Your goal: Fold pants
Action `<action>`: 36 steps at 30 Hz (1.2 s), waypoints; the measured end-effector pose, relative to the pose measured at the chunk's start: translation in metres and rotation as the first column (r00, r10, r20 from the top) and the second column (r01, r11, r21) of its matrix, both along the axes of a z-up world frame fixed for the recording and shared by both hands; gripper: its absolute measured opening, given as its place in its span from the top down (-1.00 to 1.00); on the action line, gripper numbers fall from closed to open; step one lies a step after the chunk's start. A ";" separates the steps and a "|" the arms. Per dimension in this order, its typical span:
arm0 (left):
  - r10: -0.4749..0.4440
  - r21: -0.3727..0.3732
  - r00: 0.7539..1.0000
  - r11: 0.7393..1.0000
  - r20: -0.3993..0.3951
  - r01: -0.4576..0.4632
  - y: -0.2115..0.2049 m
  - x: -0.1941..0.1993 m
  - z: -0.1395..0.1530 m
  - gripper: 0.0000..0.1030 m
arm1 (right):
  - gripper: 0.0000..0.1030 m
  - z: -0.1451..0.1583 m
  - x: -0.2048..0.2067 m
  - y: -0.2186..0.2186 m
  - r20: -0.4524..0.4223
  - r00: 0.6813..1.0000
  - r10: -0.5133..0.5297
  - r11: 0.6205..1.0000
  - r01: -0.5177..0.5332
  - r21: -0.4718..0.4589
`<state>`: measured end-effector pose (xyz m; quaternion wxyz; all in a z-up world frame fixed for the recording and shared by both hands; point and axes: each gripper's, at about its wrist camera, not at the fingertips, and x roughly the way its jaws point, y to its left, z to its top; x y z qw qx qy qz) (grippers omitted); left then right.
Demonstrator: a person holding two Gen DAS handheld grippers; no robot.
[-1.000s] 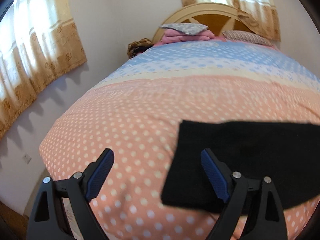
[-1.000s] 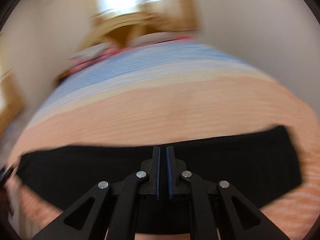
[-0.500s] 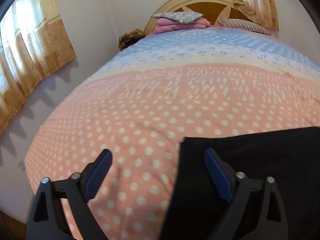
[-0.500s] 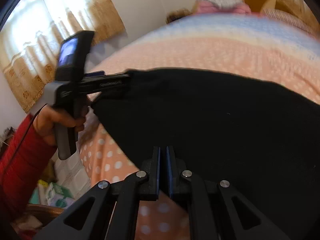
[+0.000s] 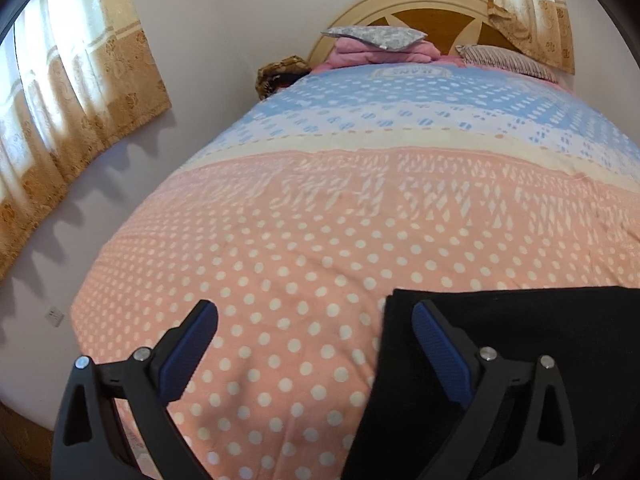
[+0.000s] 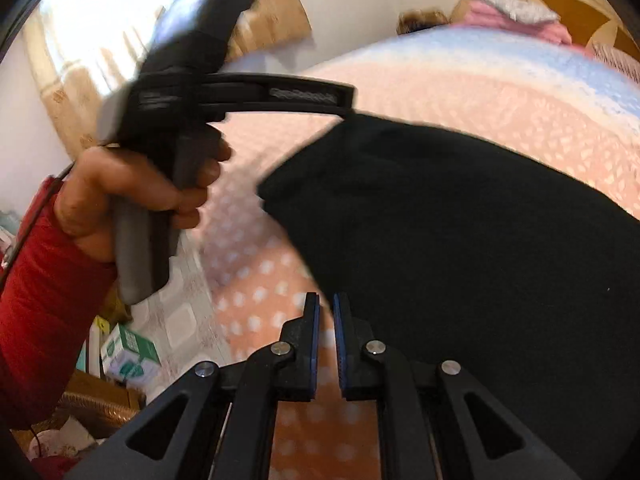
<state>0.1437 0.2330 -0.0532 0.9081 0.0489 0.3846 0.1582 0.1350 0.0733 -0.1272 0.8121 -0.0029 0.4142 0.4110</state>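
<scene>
Black pants (image 5: 532, 344) lie folded flat on the pink polka-dot bedspread (image 5: 320, 240) near the bed's foot. My left gripper (image 5: 316, 320) is open and empty; its right finger hovers over the pants' left edge, its left finger over bare bedspread. In the right wrist view the pants (image 6: 460, 208) fill the right side, and the left gripper's body (image 6: 240, 96), held by a hand in a red sleeve, sits at their far left corner. My right gripper (image 6: 327, 308) is nearly shut with a narrow gap, empty, just off the pants' near edge.
Pillows and folded pink bedding (image 5: 380, 44) lie at the headboard (image 5: 420, 8). Curtains (image 5: 68, 120) hang on the left wall. Boxes and a basket (image 6: 120, 360) sit on the floor by the bed's left side.
My right gripper has swung left and back off the pants, and its jaws have parted slightly. My left gripper stays open at the pants' left edge, shifted only a little.
</scene>
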 end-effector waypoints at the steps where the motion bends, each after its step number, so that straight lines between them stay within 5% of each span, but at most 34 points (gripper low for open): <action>1: -0.011 0.001 1.000 1.000 0.000 0.011 -0.004 0.000 0.002 -0.96 | 0.84 0.000 0.000 0.000 -0.036 0.999 0.031 0.999 -0.030 0.028; 5: -0.051 0.013 0.999 0.999 0.011 0.051 -0.024 -0.001 0.012 -0.96 | 0.84 0.018 -0.006 -0.026 -0.041 0.999 0.003 0.992 0.003 0.128; 10: -0.142 0.022 0.990 0.990 0.019 0.142 -0.075 -0.004 0.025 -0.96 | 0.84 0.039 -0.012 -0.094 0.011 0.975 -0.224 0.959 0.218 0.182; 15: -0.229 0.018 0.973 0.973 0.020 0.229 -0.137 -0.009 0.028 -0.96 | 0.84 0.045 -0.011 -0.157 0.078 0.875 -0.478 0.876 0.469 0.108; 20: -0.313 -0.045 0.949 0.949 -0.021 0.312 -0.194 -0.013 0.014 -0.96 | 0.84 0.038 -0.023 -0.203 0.162 0.770 -0.618 0.778 0.628 -0.018; 27: -0.349 -0.022 0.933 0.937 -0.089 0.348 -0.242 -0.025 -0.018 -0.96 | 0.84 0.020 -0.035 -0.253 0.090 0.726 -0.681 0.721 0.687 -0.090; 36: -0.336 -0.015 0.940 0.942 -0.056 0.336 -0.248 -0.037 -0.007 -0.95 | 0.83 0.029 -0.057 -0.286 0.082 0.688 -0.721 0.692 0.722 0.023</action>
